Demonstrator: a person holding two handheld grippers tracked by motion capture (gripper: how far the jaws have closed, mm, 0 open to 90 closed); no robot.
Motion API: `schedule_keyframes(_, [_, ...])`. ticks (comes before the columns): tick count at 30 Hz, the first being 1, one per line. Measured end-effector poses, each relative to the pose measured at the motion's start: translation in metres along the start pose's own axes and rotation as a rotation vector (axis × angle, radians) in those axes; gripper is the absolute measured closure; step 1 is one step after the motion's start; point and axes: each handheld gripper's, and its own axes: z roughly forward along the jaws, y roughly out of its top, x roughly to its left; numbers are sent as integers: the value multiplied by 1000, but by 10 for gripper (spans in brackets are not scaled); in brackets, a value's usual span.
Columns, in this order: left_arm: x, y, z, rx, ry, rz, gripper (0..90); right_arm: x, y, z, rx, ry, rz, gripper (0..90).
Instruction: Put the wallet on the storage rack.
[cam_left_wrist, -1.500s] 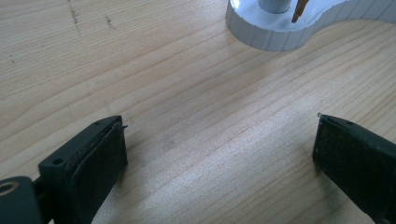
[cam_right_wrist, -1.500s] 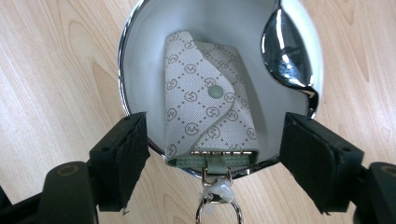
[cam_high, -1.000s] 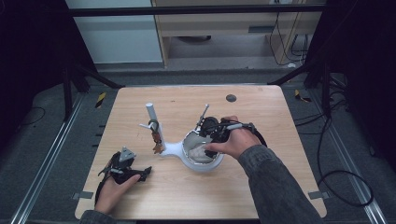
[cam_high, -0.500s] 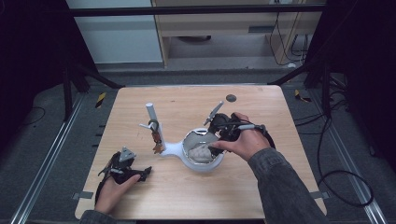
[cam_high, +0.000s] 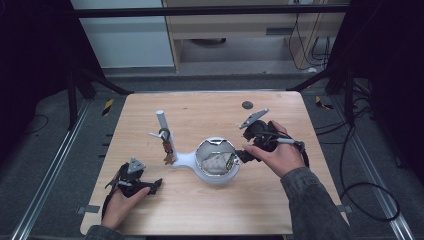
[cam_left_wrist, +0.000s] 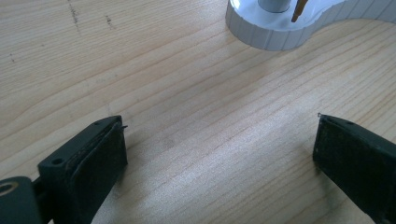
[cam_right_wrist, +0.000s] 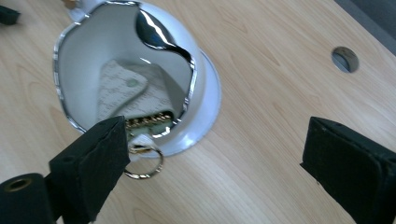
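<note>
Two hand-held grippers are over the light wooden worktop (cam_high: 280, 210). I judge that the step in hand is the letting go after a placement. The right gripper (cam_high: 244, 154) is just beside the white stand with a round chrome-rimmed dish (cam_high: 215, 180). Its fingers (cam_right_wrist: 100, 154) have just been opening and now stand apart with nothing between them. The left gripper (cam_high: 150, 185) lies low near the front left of the worktop, and its fingers (cam_left_wrist: 93, 158) are also released and hold nothing.

The task's thing, a flat white patterned tag with a short gold chain and a metal ring (cam_right_wrist: 122, 91), lies inside the dish. Its body rests on the bottom. The chain climbs over the rim on the side of the right gripper, and the ring (cam_right_wrist: 144, 163) hangs outside, just above the wood. Its long axis thus runs across the dish, from the stand's post toward the right hand, and the ring end points at that hand.

The next move probably calls for drawing the right gripper clear without catching the ring, which is very near one finger. Otherwise the ring needs a push inside.
</note>
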Motion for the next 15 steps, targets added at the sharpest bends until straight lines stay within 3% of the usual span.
schedule_keyframes(7, [0, 0, 0, 0, 0, 0, 21, -15, -27, -2, -56, -49, 83, 95])
schedule_keyframes(15, [0, 0, 0, 0, -1, 0, 21, -25, -49, 0, -77, -66, 127, 95])
